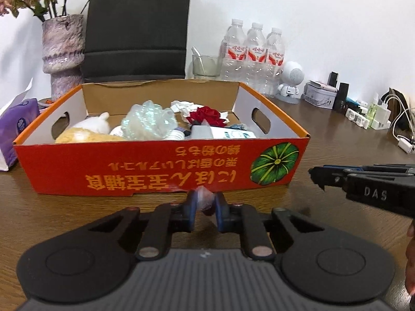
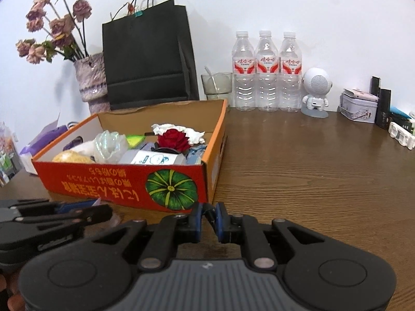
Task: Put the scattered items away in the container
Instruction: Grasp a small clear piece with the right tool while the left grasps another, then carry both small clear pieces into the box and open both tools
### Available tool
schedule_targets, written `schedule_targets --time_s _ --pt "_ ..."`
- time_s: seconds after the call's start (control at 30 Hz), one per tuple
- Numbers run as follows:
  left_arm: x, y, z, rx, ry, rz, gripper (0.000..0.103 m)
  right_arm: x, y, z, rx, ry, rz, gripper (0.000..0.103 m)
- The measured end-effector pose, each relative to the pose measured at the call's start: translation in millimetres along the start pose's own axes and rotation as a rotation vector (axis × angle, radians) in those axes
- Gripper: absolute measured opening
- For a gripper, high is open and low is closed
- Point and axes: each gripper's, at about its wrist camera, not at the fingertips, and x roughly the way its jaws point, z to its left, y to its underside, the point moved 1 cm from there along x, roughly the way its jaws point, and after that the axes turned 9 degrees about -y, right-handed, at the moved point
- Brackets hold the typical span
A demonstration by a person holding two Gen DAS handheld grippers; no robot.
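A small clear wrapped item [image 1: 205, 199] with a red tinge is clamped between the pads of the left claw [image 1: 205, 202], just before the near wall of the orange cardboard box [image 1: 145, 165] on the wooden bench [image 2: 298, 171]. The right claw [image 2: 208, 213] is seen nearly closed on something small and dark; what it is cannot be told. A red rose [image 2: 173, 139] and other items are seen lying in the box.
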Motion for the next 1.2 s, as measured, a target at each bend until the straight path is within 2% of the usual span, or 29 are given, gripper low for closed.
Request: schedule_targets --time_s 0.27,0.43,0.6,0.7,0.9,0.97,1.2 --pt "-16.1 -1.8 12.4 -0.015 0.022 -0.036 0.016 -3.9 0.1 1.5 0.024 -0.008 -0.012 0.011" --pt "-36.9 -6.2 25.6 -0.031 0.034 -0.079 0.016 -18.2 -6.4 13.9 0.014 -0.037 -0.061 0.011" --pt "-50.8 -28.4 43.8 -0.039 0.023 -0.145 0.016 -26.1 -23.9 36.6 0.003 -0.094 -0.112 0.011" --pt "-52.7 -48.4 55.8 -0.053 0.011 -0.188 0.016 -19.7 -38.2 55.1 -0.034 -0.098 -0.116 0.011" --pt "-39.6 -85.3 74.4 -0.103 0.036 -0.231 0.016 8.1 -71.3 78.7 -0.033 -0.105 -0.15 0.011" --pt "-29.0 -95.4 76.9 -0.102 0.024 -0.239 0.016 20.5 -83.4 81.9 -0.021 -0.101 -0.164 0.011" --pt "26.8 -108.2 82.1 -0.073 -0.031 -0.169 0.016 75.4 -108.8 84.4 -0.007 -0.045 -0.151 0.011"
